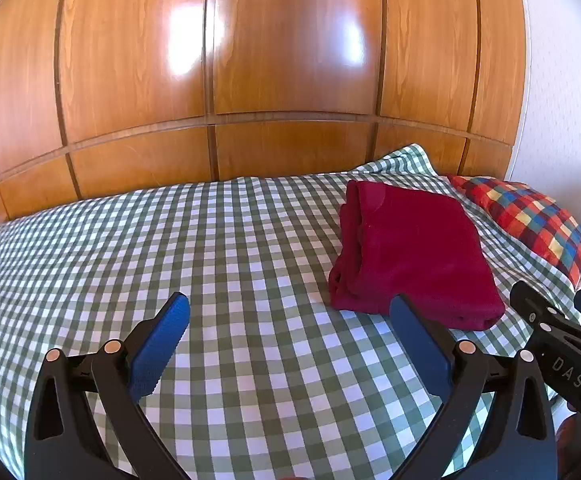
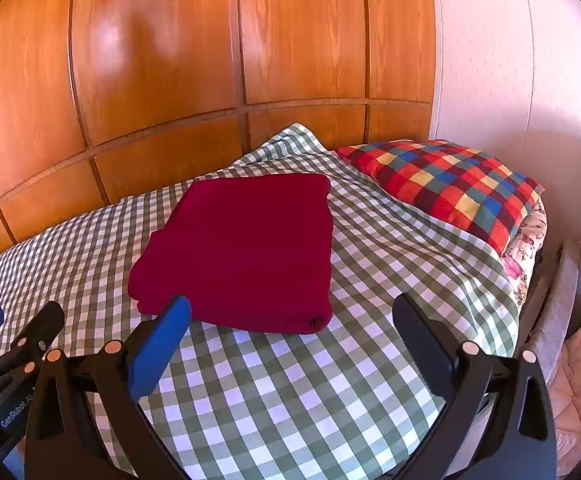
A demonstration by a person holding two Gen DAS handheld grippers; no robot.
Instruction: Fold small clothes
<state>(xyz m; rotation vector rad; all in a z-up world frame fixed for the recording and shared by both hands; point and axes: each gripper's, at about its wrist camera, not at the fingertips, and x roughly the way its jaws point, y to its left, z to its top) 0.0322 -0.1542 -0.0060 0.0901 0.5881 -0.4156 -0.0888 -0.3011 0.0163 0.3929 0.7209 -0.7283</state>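
- The red garment point(image 2: 246, 248) lies folded into a compact, several-layered rectangle on the bed point(image 2: 290, 392), toward the pillow end and nearer the far edge by the wardrobe than the near edge.
- Its edges look squared; stacked layers show along the side facing the left wrist view point(image 1: 410, 252), and a rolled fold shows at the near corner.
- Judgement: the folding of this piece appears complete. No loose sleeve or hem is visible outside the rectangle.
- No other unfolded small garment is seen on the bed, so whether further items remain cannot be told from these views.
- Left gripper point(image 1: 290, 312): fingers spread wide, holding nothing, above the bare checked cover just short of the garment's near edge. Its right finger overlaps the garment's near corner in the view; contact cannot be confirmed.
- Right gripper point(image 2: 290, 312): fingers spread wide, empty, near the garment's near edge. Its left finger pad overlaps that edge in the view; contact likewise cannot be told.
- The two grippers sit close side by side, each visible at the margin of the other's view.
- The multicoloured checked pillow point(image 2: 446, 188) lies at the head end, just beside the garment and apart from it.
- The wooden wardrobe point(image 1: 250, 60) stands along the bed's far edge; a pale quilted item point(image 2: 578, 380) lies off the bed on the right.
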